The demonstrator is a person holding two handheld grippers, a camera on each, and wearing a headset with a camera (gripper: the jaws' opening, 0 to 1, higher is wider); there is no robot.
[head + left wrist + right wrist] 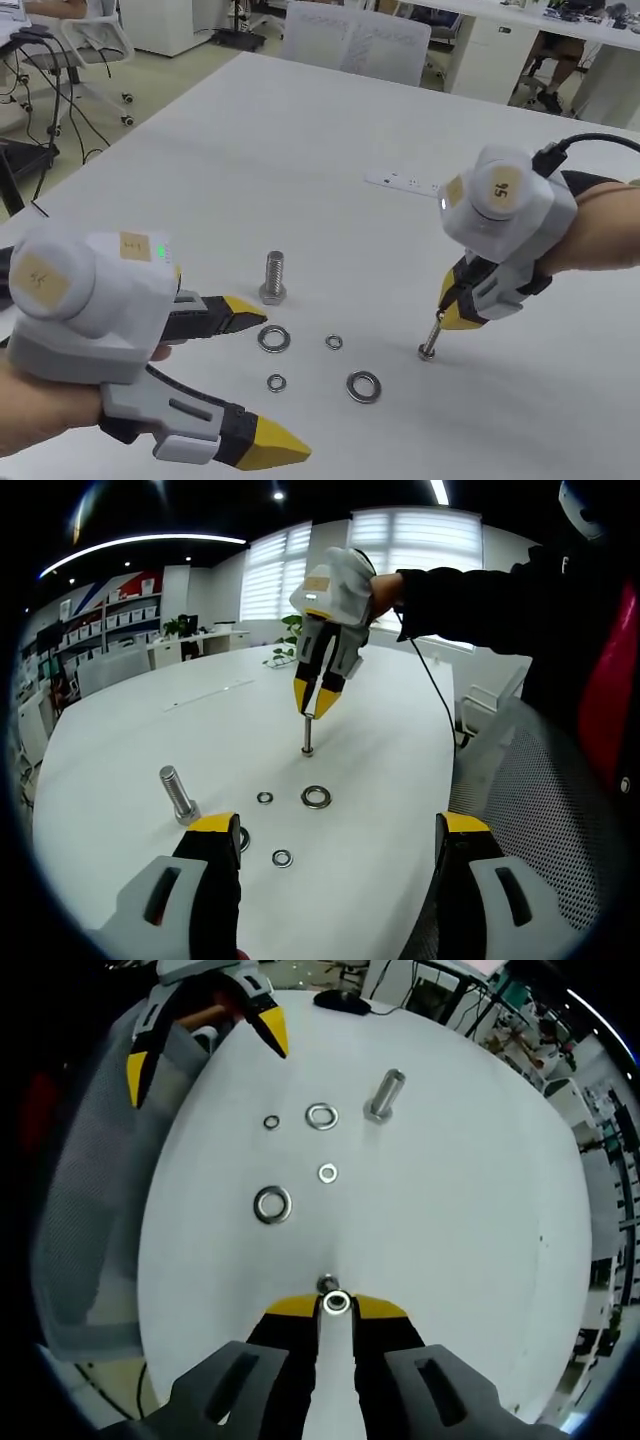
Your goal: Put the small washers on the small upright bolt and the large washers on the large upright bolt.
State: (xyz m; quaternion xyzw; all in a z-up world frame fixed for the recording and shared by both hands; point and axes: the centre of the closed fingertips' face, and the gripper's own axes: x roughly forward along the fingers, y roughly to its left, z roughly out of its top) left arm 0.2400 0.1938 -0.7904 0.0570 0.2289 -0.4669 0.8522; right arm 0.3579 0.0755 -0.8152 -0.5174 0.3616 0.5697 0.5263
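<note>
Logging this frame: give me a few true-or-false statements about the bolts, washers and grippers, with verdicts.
1. Four loose washers lie on the table. True.
2. The large bolt lies on its side. False: it stands upright.
3. The right gripper holds a small washer at the top of the small bolt. True.
4. The left gripper is shut on a large washer. False: it is open and holds nothing.
</note>
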